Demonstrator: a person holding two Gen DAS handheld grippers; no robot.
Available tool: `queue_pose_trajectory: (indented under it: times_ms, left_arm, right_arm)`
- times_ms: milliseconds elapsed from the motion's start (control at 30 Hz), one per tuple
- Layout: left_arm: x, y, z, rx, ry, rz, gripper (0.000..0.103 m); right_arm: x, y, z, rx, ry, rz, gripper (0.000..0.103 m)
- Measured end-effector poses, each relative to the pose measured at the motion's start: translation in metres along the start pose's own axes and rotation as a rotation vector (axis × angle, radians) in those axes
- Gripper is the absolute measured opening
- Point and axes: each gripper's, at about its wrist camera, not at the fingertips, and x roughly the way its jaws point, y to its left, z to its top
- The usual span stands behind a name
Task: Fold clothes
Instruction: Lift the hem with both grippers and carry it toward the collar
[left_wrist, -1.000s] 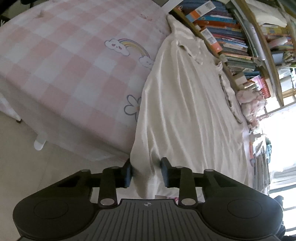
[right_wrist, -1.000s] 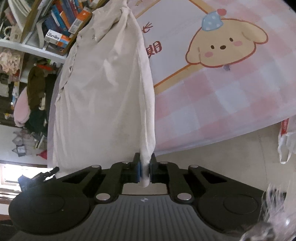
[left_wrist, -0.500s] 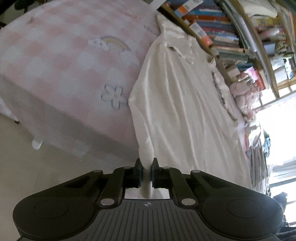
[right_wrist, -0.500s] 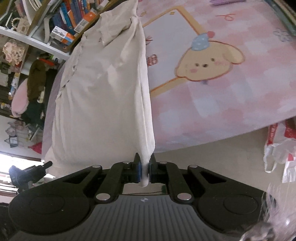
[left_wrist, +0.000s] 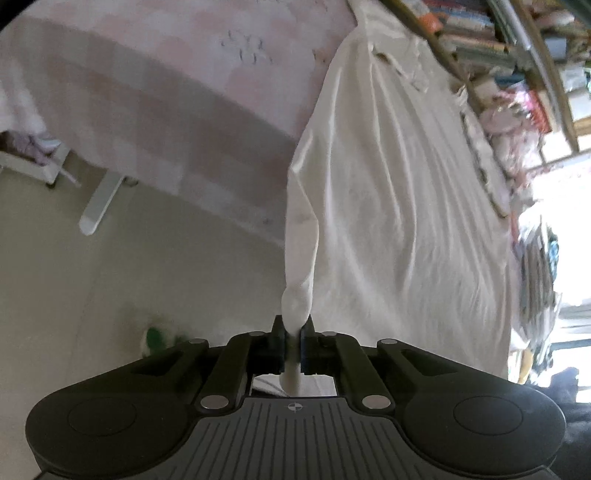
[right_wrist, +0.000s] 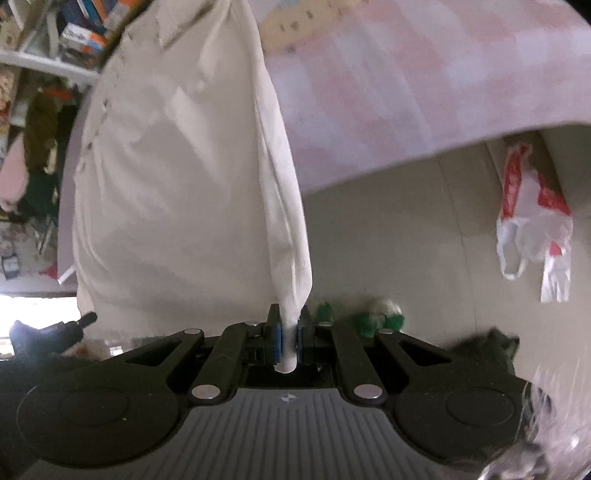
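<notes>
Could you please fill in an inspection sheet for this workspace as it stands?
Surface: bed with a pink checked cover.
Job's things: cream shirt stretched from the bed toward both grippers, collar at the far end.
Clutter: red-and-white plastic bag and green-and-white fluffy items on the floor.
Grippers: left gripper shut on a shirt corner; right gripper shut on the other corner.
Cables: nothing seen.
Surroundings: bookshelves beyond the bed, bright window to one side, pale floor.
</notes>
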Motion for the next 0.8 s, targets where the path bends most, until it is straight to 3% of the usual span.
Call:
queue_pose_trajectory:
  times_ms: [67, 133, 267, 467, 667, 800]
  left_arm:
    - [-0.011, -0.009, 0.000, -0.012, -0.038, -0.043, 0.005]
    - [-0.031, -0.019, 0.008, -0.018, -0.129, -0.122, 0.005]
    - [-0.060, -0.032, 0.041, -0.077, -0.343, -0.268, 0.005]
    - [-0.057, -0.052, 0.106, -0.217, -0.602, -0.525, 0.005]
    - [-0.038, -0.097, 0.191, -0.179, -0.665, -0.601, 0.005]
    - [-0.011, -0.105, 0.240, -0.206, -0.645, -0.612, 0.005]
  right_arm:
    - [-0.010, 0.000, 0.001, 0.017, -0.012, 0.048, 0.007]
    - [-0.028, 0.003, 0.007, 0.036, -0.066, 0.138, 0.007]
    - [-0.071, 0.014, 0.040, 0.043, -0.270, 0.311, 0.007]
    - [-0.098, 0.032, 0.108, 0.074, -0.567, 0.539, 0.007]
    - [-0.084, 0.076, 0.181, 0.075, -0.744, 0.601, 0.007]
    - [-0.076, 0.094, 0.227, 0.103, -0.768, 0.577, 0.007]
